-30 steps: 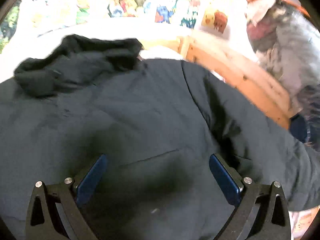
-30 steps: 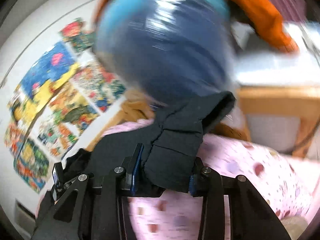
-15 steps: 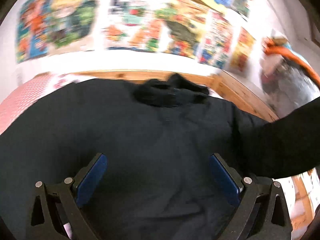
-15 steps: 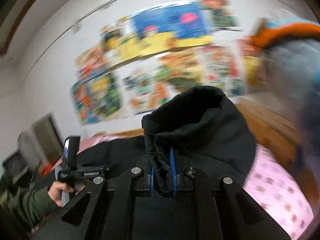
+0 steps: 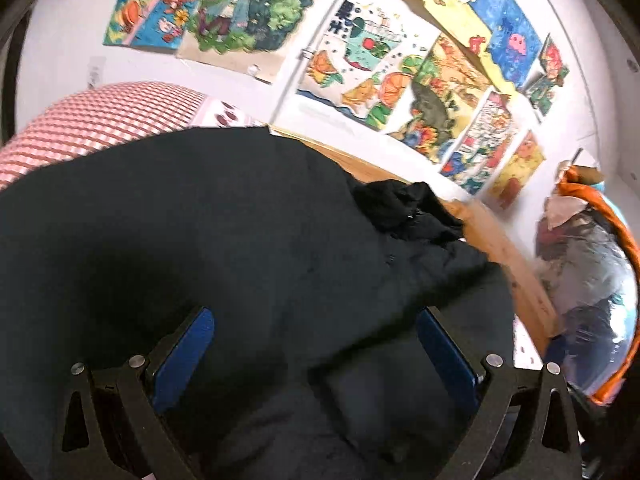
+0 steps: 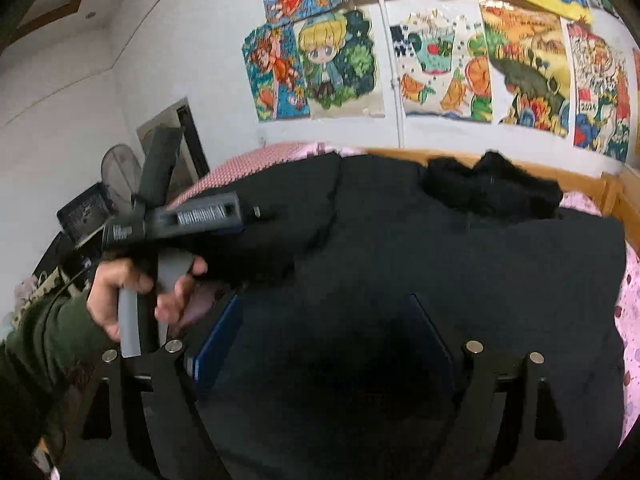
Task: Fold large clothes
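Observation:
A large black jacket lies spread over the bed, its crumpled hood toward the wooden bed frame. It also fills the right wrist view, hood at the far side. A sleeve lies folded across the body in the left wrist view. My left gripper is open and empty just above the jacket. My right gripper is open and empty over the jacket's lower part. The left hand-held gripper shows in the right wrist view at the left, over the jacket's left edge.
A pink patterned bed sheet and a red checked pillow lie under and beside the jacket. A wooden bed frame runs along the wall with drawings. A bag of clothes stands at the right. A fan stands at the left.
My right gripper has let go of the black sleeve and opened; the sleeve now lies across the jacket. Both grippers have swung to face the poster wall.

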A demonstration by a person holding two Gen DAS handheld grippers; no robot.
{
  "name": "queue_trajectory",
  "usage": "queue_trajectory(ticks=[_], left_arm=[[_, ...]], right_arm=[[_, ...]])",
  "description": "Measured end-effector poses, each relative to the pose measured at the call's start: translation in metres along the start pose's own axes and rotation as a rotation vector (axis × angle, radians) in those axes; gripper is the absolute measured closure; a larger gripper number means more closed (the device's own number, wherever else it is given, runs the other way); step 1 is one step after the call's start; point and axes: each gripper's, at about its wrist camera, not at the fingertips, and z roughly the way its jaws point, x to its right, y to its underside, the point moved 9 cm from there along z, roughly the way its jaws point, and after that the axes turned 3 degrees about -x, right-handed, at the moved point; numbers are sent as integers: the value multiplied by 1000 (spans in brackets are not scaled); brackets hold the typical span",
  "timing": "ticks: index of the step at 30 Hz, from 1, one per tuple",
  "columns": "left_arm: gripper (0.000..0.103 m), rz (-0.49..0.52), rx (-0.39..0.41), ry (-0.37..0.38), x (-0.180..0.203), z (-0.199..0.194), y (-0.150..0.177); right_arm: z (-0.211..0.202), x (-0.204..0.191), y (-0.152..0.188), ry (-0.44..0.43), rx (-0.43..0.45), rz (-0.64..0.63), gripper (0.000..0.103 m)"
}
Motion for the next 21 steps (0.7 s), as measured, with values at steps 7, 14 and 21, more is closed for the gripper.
queue_trajectory(ticks=[7, 14, 21], left_arm=[[1, 206, -164, 44, 35, 50, 18], [30, 465, -370, -107, 55, 101, 63], [95, 531, -443, -205, 58, 118, 77]], right_arm=[[-20, 59, 42, 112, -80, 23, 23], [-34, 118, 61, 174, -88, 127, 22], [-34, 154, 78, 167, -74, 277, 22]])
